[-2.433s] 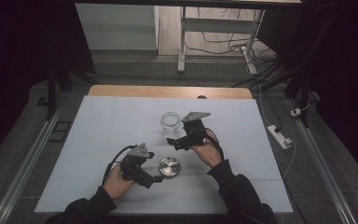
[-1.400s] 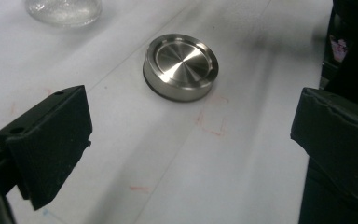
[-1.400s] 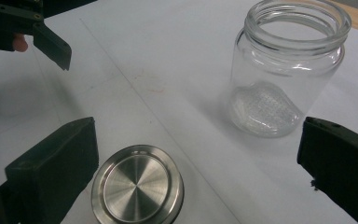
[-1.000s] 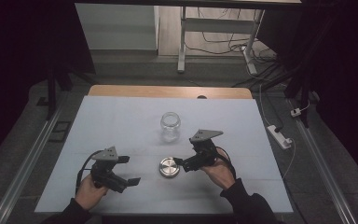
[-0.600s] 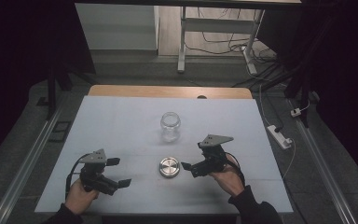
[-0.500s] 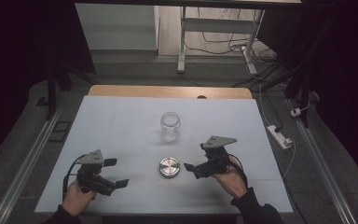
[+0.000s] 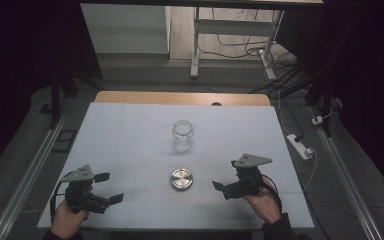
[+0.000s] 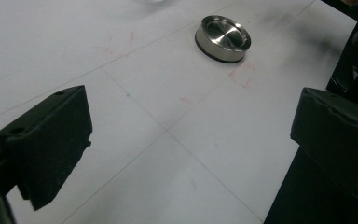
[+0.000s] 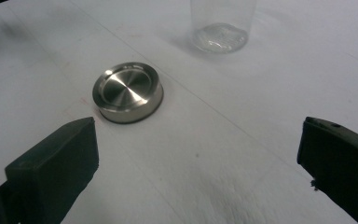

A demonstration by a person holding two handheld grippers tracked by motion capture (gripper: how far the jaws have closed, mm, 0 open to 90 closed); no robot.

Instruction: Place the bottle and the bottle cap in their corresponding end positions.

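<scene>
**Lid off, jar open, both tools empty**

While the lid [image 7: 181, 179] lies flat on the bench [image 7: 130, 130], apart from the jar [image 7: 183, 135], nothing is held by either tool. The left hand-held gripper [image 7: 109, 188] is seen near the bench's front left corner with its jaws spread wide and nothing between them; the right hand-held gripper [image 7: 221, 190] is seen just right of the lid, jaws likewise parted and empty. The lid sits between the two grippers, nearer the right one, and the jar stands upright behind it, toward the middle of the bench.

Several risks can be judged from here. The lid is low, round and of smooth metal, so it may be pushed along the bench rather than gripped if the jaws are brought in too high or closed unevenly on its rim. The jar is clear glass and unsteadied; it may be tipped or shoved if a gripper is swung past it carelessly, and it may turn or slide if the lid is pressed on while it is left unheld.

By count: one jar, one lid, two hand-held grippers, one bench. The jar appears empty, though this cannot be told for certain.
</scene>
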